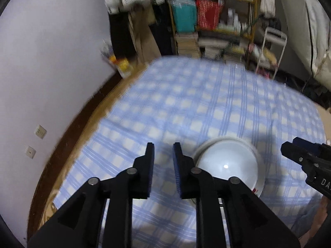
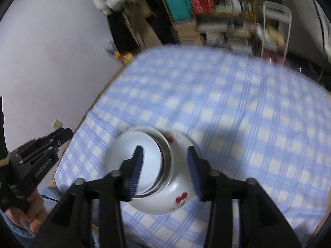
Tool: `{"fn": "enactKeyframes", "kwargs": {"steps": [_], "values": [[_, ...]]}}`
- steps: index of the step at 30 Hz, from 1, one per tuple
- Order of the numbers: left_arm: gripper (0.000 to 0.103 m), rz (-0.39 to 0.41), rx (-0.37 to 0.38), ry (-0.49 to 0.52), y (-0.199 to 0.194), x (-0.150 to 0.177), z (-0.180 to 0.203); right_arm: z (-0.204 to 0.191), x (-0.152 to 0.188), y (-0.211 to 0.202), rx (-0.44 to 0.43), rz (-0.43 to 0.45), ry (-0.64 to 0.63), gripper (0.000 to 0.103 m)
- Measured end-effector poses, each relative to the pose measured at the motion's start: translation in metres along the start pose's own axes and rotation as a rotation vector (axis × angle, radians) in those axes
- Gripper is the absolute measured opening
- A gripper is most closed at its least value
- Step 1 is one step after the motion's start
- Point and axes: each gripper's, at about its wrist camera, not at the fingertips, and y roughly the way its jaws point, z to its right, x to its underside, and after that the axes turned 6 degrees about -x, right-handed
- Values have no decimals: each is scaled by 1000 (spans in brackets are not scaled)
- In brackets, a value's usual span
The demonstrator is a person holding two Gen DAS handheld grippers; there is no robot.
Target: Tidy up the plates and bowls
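A white bowl with a red cherry print (image 2: 178, 196) stands on the blue checked cloth (image 2: 227, 107), and a white plate or shallower bowl (image 2: 149, 155) lies nested inside it. The stack also shows in the left wrist view (image 1: 229, 163). My right gripper (image 2: 165, 165) is open above the stack, its fingers astride the bowl's near rim, holding nothing. My left gripper (image 1: 163, 161) is open and empty, hovering over the cloth just left of the stack. Both views are motion-blurred.
The cloth covers a surface with a wooden edge (image 1: 68, 144) against a white wall (image 1: 51, 51) on the left. A cluttered shelf unit (image 1: 215, 20) and a white folding rack (image 1: 271, 49) stand behind the far edge. A person's hand (image 2: 35, 212) holds the left gripper.
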Motion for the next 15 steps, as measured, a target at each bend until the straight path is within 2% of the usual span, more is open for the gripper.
{"fn": "enactKeyframes", "kwargs": {"steps": [4, 6, 8, 9, 11, 12, 13, 14, 15], "values": [[24, 92, 15, -31, -39, -3, -12, -15, 0, -38, 8, 136, -65, 66], [31, 172, -6, -30, -62, -2, -18, -14, 0, -57, -54, 195, -39, 72], [37, 245, -38, -23, -81, 2, -20, -14, 1, -69, -65, 235, -30, 80], [47, 281, -51, -19, -90, 7, -22, -16, 3, -77, -59, 266, -40, 84], [54, 319, -59, -22, -102, 16, -24, -18, 8, -91, -39, 324, -62, 94], [62, 335, -60, -23, -106, 20, -24, -20, 12, -97, -26, 354, -69, 101], [72, 355, -61, -27, -110, 24, -25, -20, 16, -104, -18, 379, -82, 103], [77, 392, -62, -32, -117, 31, -26, -22, 19, -108, -12, 395, -93, 103], [86, 418, -64, -35, -121, 36, -26, -23, 25, -116, 9, 424, -110, 103]]}}
